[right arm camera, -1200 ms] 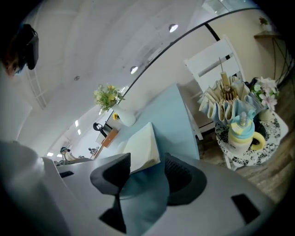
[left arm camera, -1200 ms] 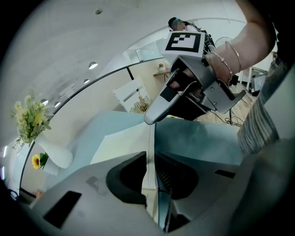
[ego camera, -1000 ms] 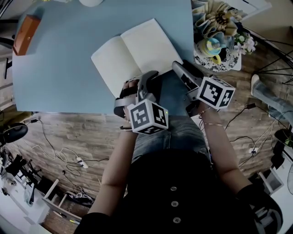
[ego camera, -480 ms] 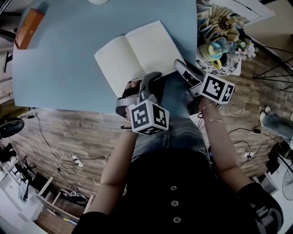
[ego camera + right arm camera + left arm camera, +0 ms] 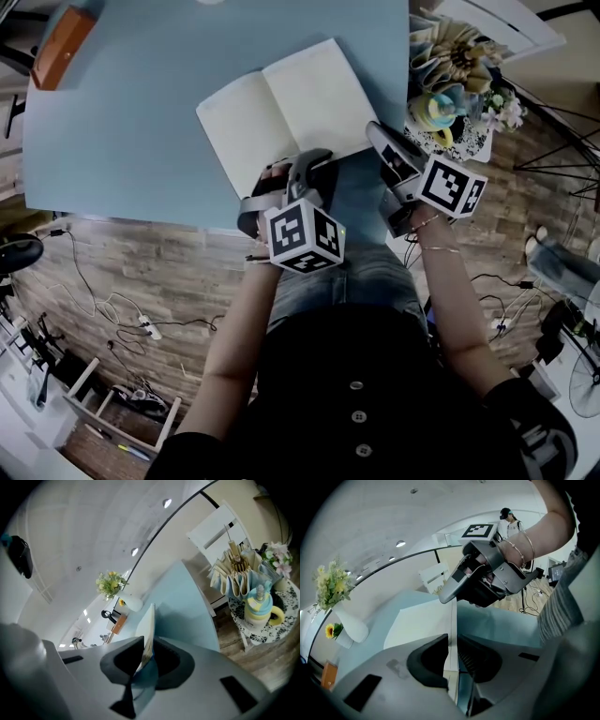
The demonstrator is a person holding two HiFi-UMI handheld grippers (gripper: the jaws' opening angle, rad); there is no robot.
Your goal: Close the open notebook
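An open notebook (image 5: pixel 286 112) with blank cream pages lies on the light blue table (image 5: pixel 122 122). My left gripper (image 5: pixel 312 161) sits at the notebook's near edge; in the left gripper view its jaws (image 5: pixel 452 657) are pressed together on that edge of the notebook (image 5: pixel 423 625). My right gripper (image 5: pixel 377 133) is at the notebook's near right corner. In the right gripper view its jaws (image 5: pixel 146 660) pinch the notebook (image 5: pixel 150 620), pages and blue cover, which rises edge-on between them. The right gripper (image 5: pixel 485 576) also shows across the page in the left gripper view.
An orange-brown object (image 5: pixel 61 42) lies at the table's far left corner. A small round side table (image 5: pixel 450 141) to the right holds paper fans, a mug and flowers. A white vase (image 5: pixel 350 631) stands at the table's far end. Cables trail over the wooden floor (image 5: pixel 141 281).
Both grippers stay at the notebook's near edge. Only the head view has drifted a little; the notebook still lies open.
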